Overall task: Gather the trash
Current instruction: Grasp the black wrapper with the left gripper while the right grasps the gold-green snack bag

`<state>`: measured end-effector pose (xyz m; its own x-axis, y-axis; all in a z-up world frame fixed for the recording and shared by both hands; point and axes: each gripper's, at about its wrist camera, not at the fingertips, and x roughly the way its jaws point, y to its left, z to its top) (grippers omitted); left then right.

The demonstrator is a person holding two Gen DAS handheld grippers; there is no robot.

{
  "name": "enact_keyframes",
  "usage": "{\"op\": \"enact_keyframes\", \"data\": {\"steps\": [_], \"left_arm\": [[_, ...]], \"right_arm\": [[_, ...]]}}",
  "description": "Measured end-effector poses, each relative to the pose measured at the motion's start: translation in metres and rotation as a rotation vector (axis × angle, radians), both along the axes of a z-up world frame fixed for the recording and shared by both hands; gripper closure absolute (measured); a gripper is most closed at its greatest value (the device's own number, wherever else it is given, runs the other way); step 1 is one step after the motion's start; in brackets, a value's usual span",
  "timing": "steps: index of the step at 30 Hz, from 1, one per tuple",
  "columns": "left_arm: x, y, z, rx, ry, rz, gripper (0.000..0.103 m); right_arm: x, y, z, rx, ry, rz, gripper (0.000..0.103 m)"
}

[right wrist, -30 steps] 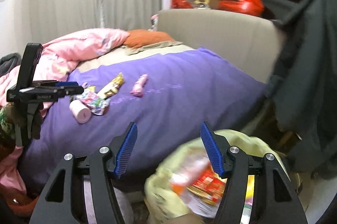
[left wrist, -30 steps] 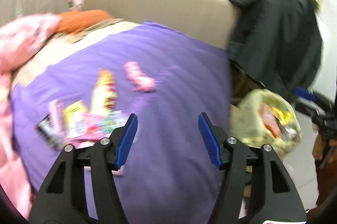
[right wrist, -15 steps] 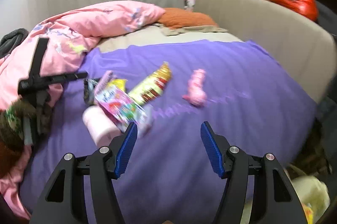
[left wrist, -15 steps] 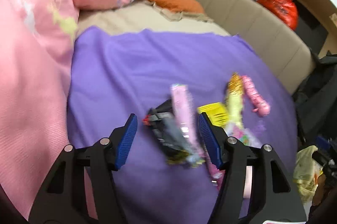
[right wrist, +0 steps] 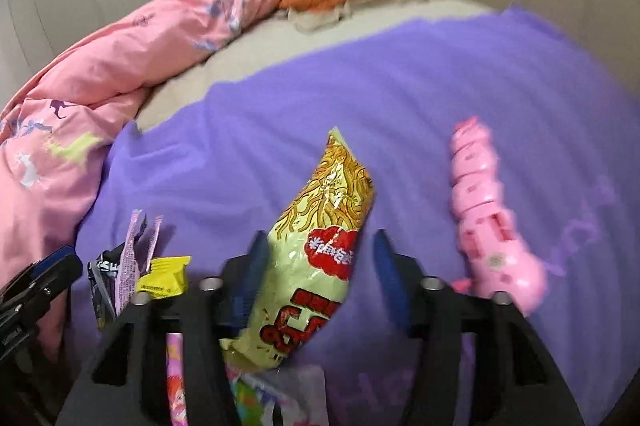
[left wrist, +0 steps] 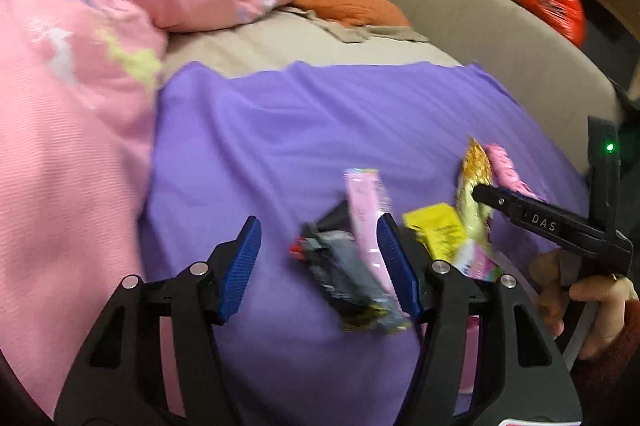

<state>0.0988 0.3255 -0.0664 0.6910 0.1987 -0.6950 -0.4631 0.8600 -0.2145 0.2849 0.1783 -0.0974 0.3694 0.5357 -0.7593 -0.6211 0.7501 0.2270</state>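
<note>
1. Our right gripper is closing, its jaws not yet pressing the crinkly yellow-green noodle snack packet lying between them on the purple bedspread; it may snag cloth too.
2. Our left gripper stands apart over a dark foil wrapper and a thin pink sachet; closing could pinch both, or flick one away.
3. Right of the right gripper, the pink plastic toy could be taken for trash.

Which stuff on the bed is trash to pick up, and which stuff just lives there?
Trash to collect: noodle snack packet, yellow wrapper, dark wrapper, pink wrapper strip, pink crumpled wrapper.

Just lying about: pink duvet, orange pillow, purple blanket, red bags.
</note>
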Motion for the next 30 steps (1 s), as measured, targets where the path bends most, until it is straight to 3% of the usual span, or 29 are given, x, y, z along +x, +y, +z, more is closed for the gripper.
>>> {"op": "enact_keyframes", "data": {"steps": [2, 6, 9, 11, 14, 21, 25, 28, 30], "left_arm": [[0.001, 0.004, -0.004, -0.042, 0.005, -0.018, 0.046], [0.005, 0.007, -0.013, -0.109, 0.029, -0.053, 0.047], [0.009, 0.01, -0.022, -0.172, 0.054, -0.077, 0.061], [0.01, 0.015, -0.029, -0.22, 0.063, -0.07, 0.085], [0.003, 0.02, -0.027, -0.268, 0.019, -0.053, 0.092], [-0.027, -0.012, 0.028, -0.126, -0.144, -0.1, 0.096], [-0.041, -0.031, 0.054, -0.067, -0.181, -0.106, 0.096], [-0.049, -0.042, 0.073, -0.032, -0.186, -0.099, 0.096], [-0.054, -0.051, 0.085, -0.022, -0.201, -0.09, 0.096]], "right_arm": [[-0.002, -0.002, 0.001, 0.022, 0.02, 0.031, 0.074], [-0.026, -0.019, 0.026, -0.002, -0.083, 0.074, 0.088], [-0.042, -0.045, 0.047, 0.013, -0.125, 0.067, 0.091], [-0.051, -0.061, 0.058, 0.022, -0.147, 0.059, 0.092], [-0.069, -0.085, 0.077, 0.014, -0.206, 0.042, 0.092], [-0.105, -0.134, 0.125, 0.01, -0.324, 0.021, 0.093], [-0.119, -0.16, 0.143, 0.021, -0.37, 0.008, 0.093], [-0.122, -0.177, 0.147, 0.045, -0.348, 0.015, 0.093], [-0.116, -0.186, 0.138, 0.077, -0.266, 0.026, 0.093]]}}
